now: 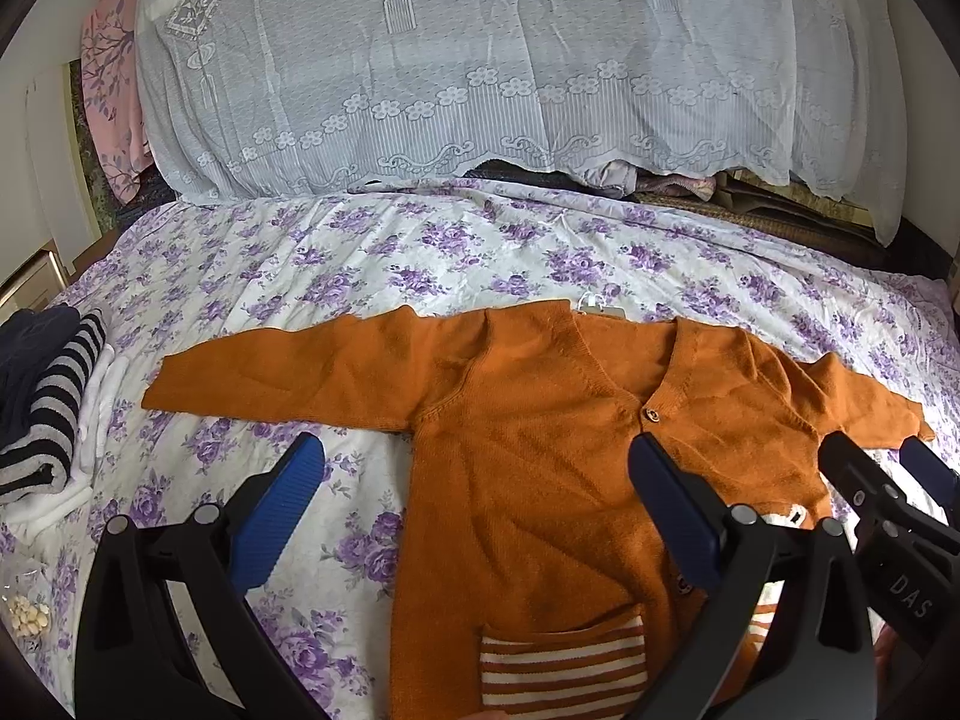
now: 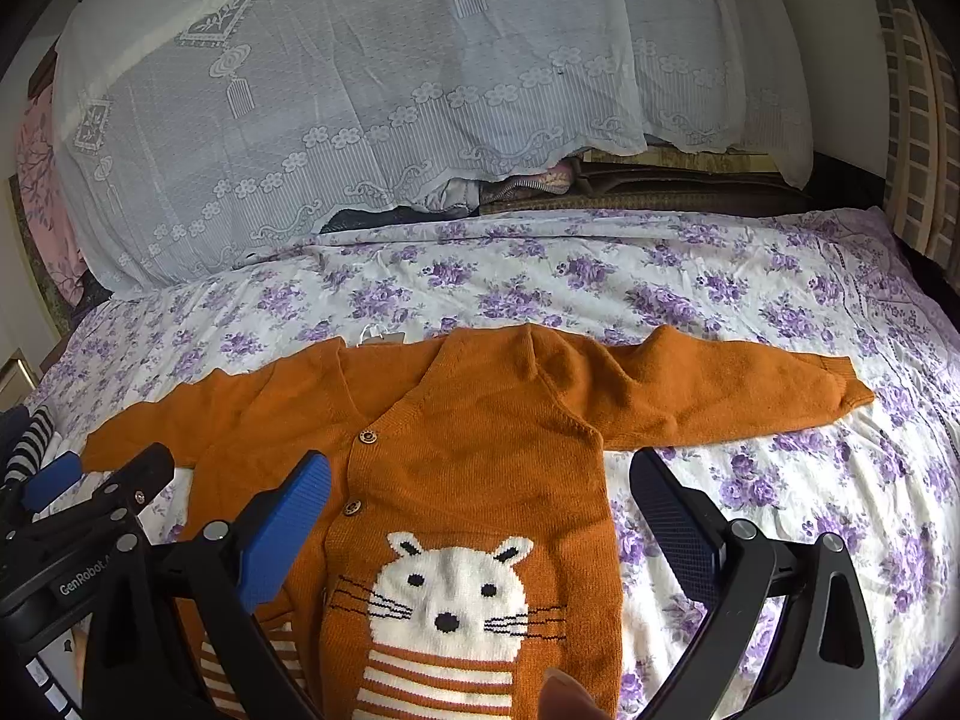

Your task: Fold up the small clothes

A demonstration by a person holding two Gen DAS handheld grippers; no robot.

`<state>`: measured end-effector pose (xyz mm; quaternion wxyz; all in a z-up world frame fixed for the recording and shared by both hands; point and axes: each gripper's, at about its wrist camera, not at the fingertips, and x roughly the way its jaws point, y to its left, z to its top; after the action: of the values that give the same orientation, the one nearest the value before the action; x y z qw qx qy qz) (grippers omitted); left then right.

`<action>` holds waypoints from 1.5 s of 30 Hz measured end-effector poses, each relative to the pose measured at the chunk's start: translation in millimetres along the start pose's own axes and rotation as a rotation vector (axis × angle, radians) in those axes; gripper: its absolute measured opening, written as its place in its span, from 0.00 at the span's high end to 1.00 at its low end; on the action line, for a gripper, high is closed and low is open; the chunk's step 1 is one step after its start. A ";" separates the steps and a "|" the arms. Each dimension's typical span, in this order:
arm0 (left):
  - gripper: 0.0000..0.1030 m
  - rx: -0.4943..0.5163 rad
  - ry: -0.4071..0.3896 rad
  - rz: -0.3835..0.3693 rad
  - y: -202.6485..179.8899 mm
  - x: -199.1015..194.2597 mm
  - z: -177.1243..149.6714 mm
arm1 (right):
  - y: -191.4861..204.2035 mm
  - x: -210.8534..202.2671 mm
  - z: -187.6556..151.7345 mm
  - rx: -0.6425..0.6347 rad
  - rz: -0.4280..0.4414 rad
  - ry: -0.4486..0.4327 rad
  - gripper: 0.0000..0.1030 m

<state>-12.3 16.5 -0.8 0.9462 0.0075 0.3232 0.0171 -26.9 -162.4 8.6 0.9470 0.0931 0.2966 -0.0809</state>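
Note:
An orange knitted child's cardigan lies flat on the flowered bedsheet, front up, both sleeves spread sideways. It has wooden buttons, a striped pocket and a white cat face. My left gripper is open and empty, hovering over the cardigan's left half. My right gripper is open and empty over the cardigan's right half, above the cat face. The right gripper also shows at the right edge of the left wrist view.
A stack of folded clothes, striped and dark, sits on the bed at the far left. A lace-covered pile rises behind the sheet. A small bag of pale pieces lies at the left front.

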 end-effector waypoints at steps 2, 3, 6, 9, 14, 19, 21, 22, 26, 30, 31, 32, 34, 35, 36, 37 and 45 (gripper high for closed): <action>0.04 0.000 -0.001 -0.001 0.0 0.0 0.1 | -0.1 0.1 0.0 -0.001 0.000 0.000 0.03; 0.04 0.000 -0.001 -0.001 0.1 0.0 0.1 | 0.0 0.0 -0.1 -0.001 0.000 0.000 0.03; 0.04 -0.001 0.000 -0.001 0.4 0.0 0.1 | 0.1 -0.1 0.0 -0.001 0.000 -0.001 0.03; 0.04 0.000 -0.001 -0.001 0.5 -0.1 0.1 | 0.3 -0.1 0.1 -0.001 0.000 -0.001 0.03; 0.04 0.000 0.000 -0.001 0.4 0.0 0.4 | 0.3 -0.2 -0.1 -0.001 -0.001 -0.001 0.03; 0.04 0.000 0.001 -0.001 1.4 0.3 0.1 | 0.5 -0.3 -0.3 -0.001 0.000 0.000 0.03; 0.04 0.000 0.001 0.000 2.2 0.4 -0.5 | 0.4 -0.3 -0.4 -0.001 0.000 0.000 0.03; 0.04 0.001 0.001 0.000 2.6 0.3 -0.9 | 0.5 -0.3 -0.5 -0.001 0.000 -0.001 0.03; 0.04 0.001 0.000 0.000 3.6 0.2 -1.5 | 0.3 -0.1 -0.5 -0.002 0.000 0.000 0.03; 0.04 0.001 0.002 0.000 3.5 0.4 -1.3 | 0.4 -0.1 -0.7 -0.002 0.000 0.000 0.03; 0.04 0.001 0.002 0.000 3.4 0.3 -1.2 | 0.4 -0.1 -0.7 -0.002 -0.001 -0.001 0.03; 0.04 0.001 0.002 0.000 3.3 0.3 -1.2 | -0.3 0.2 -0.5 -0.001 -0.001 0.000 0.03; 0.04 0.001 0.002 0.000 3.4 0.3 -1.2 | 0.3 0.0 -0.7 -0.001 0.000 -0.001 0.03; 0.04 0.001 0.002 0.000 3.4 0.4 -1.1 | 0.2 0.1 -0.7 -0.002 0.000 -0.001 0.03; 0.04 0.002 0.002 0.000 3.5 0.4 -1.1 | 0.0 0.4 -0.6 -0.002 -0.001 -0.001 0.03; 0.04 0.001 0.002 0.000 3.4 0.4 -1.0 | 0.3 0.0 -0.6 -0.002 0.000 0.000 0.03; 0.04 0.008 0.022 -0.003 7.1 5.6 -5.2 | -2.0 9.9 -5.9 -0.015 -0.021 0.026 0.03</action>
<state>-11.3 23.9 -8.1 0.9426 0.0106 0.3334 0.0147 -22.5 -163.9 -2.1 0.9429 0.0839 0.3104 -0.0871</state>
